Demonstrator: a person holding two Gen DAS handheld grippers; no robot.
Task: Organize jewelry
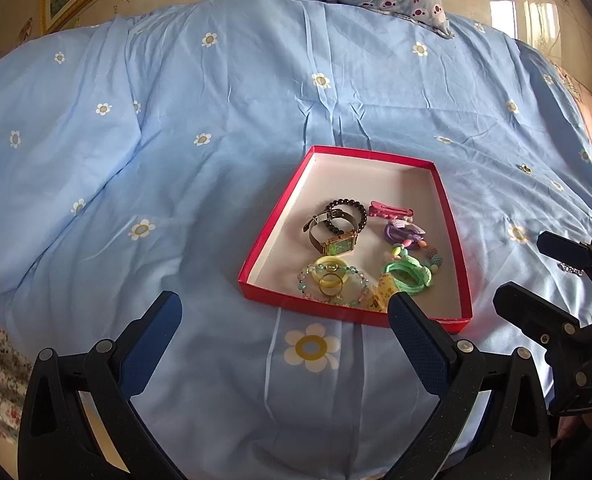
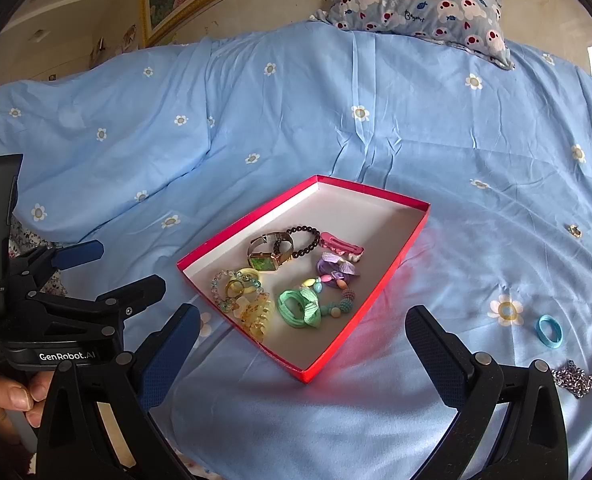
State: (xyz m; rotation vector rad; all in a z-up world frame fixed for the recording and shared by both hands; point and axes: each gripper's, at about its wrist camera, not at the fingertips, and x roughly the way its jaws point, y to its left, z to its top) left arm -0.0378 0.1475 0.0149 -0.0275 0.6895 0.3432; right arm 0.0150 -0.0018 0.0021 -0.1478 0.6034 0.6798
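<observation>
Both grippers, left (image 1: pixel 284 320) and right (image 2: pixel 302 334), spread wide, empty, near red box (image 2: pixel 400 264). Remaining: blue ring (image 2: pixel 550 331), silver chain (image 2: pixel 573 378) on bedspread's right edge. Best pinched low, lifted clear.

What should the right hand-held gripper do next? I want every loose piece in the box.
Probably move the open right hand-held gripper rightward over the light blue ring-shaped hair tie, which lies on the blue flowered bedsheet outside the red shallow cardboard box, beside a silver chain.
</observation>
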